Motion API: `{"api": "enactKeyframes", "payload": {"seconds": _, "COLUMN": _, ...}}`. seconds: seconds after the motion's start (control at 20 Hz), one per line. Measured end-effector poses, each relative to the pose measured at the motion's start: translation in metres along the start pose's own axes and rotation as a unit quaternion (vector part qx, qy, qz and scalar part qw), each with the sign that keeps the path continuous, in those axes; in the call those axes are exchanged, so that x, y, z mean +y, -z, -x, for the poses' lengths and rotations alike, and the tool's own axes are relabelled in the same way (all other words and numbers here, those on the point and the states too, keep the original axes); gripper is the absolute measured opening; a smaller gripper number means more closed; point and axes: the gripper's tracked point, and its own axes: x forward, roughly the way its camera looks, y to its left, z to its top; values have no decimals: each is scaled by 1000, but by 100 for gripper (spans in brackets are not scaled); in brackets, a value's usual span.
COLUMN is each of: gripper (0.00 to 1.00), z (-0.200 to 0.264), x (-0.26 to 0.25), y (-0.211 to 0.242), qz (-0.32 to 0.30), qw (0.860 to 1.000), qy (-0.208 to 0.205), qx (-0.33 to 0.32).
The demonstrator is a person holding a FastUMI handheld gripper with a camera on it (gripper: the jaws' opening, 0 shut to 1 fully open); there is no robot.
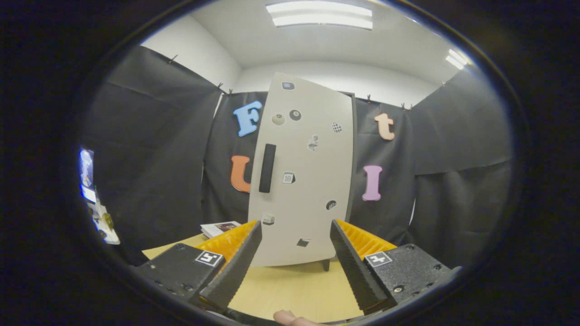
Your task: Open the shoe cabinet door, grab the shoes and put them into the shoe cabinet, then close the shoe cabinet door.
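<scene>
So we're facing the shoe cabinet [303,181] at 12 o'clock, door shut. Its black handle [267,168] sits around 11. Our gripper [295,226] is spread wide, holding nothing. Come in off-line and we'd probably skid off that slim handle.

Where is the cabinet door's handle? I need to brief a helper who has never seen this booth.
Beyond the open gripper stands a tall pale grey shoe cabinet on the light wooden table. On its door, near the left edge at mid-height, is a black upright bar handle. The small stickers scattered around it are flat; it alone is long and raised.
</scene>
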Motion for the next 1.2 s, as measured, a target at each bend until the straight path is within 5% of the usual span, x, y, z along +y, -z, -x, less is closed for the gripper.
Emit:
{"api": "enactKeyframes", "payload": {"seconds": 0.2, "gripper": 99, "z": 29, "x": -37, "y": 8, "qz": -15, "qw": 999, "qy": 23, "qx": 20}}
{"api": "enactKeyframes", "payload": {"seconds": 0.4, "gripper": 99, "z": 57, "x": -50, "y": 6, "qz": -40, "qw": 999, "qy": 3, "qx": 26}}
{"api": "enactKeyframes", "payload": {"seconds": 0.65, "gripper": 99, "z": 84, "x": -85, "y": -5, "qz": -45, "qw": 997, "qy": 50, "qx": 22}}
{"api": "enactKeyframes", "payload": {"seconds": 1.2, "gripper": 99, "z": 120, "x": -88, "y": -31, "qz": -37, "qw": 998, "qy": 39, "qx": -9}}
